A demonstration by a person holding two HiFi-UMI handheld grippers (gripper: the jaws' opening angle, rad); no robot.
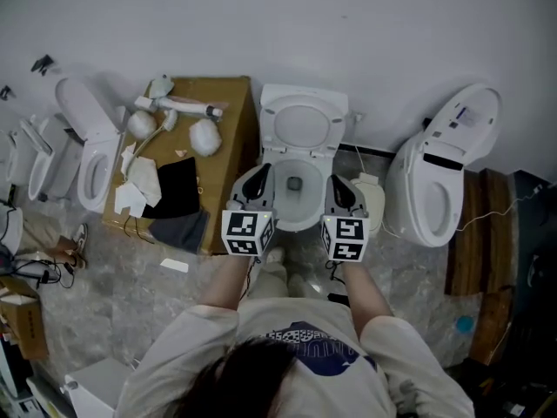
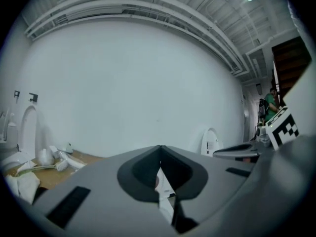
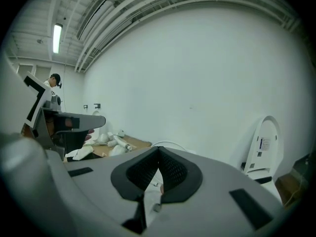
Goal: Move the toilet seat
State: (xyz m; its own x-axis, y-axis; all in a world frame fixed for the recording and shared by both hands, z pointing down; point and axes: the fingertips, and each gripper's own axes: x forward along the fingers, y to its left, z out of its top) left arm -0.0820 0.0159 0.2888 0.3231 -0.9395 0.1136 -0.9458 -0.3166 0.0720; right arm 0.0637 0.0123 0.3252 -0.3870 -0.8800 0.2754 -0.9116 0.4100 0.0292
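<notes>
**Both grippers shut and empty in front of the toilet**

Our left gripper (image 2: 159, 149) has its jaws pressed tight together. There is nothing between them. Our right gripper (image 3: 158, 149) is the same: jaws closed, holding nothing. Both point almost flat toward the white wall (image 1: 365, 33).

We hold the two grippers side by side over the front of the toilet bowl (image 1: 300, 220). The toilet seat (image 1: 303, 122) is behind them. It stands up at the back of the bowl, close to the wall, and neither gripper touches it.

A brown box (image 1: 228, 111) stands just beside the toilet on the left, with brushes (image 1: 187, 107) and a black cloth (image 1: 178, 185) on it. Another toilet (image 1: 439, 177) stands to the right.

We think the seat still has to be moved, likely brought down. To do that well, we should open the jaws first, because shut jaws cannot take the rim. Then we should grab the ring on both sides at the same height. We should tip it slowly so it does not slam, and keep our left gripper away from the box.
</notes>
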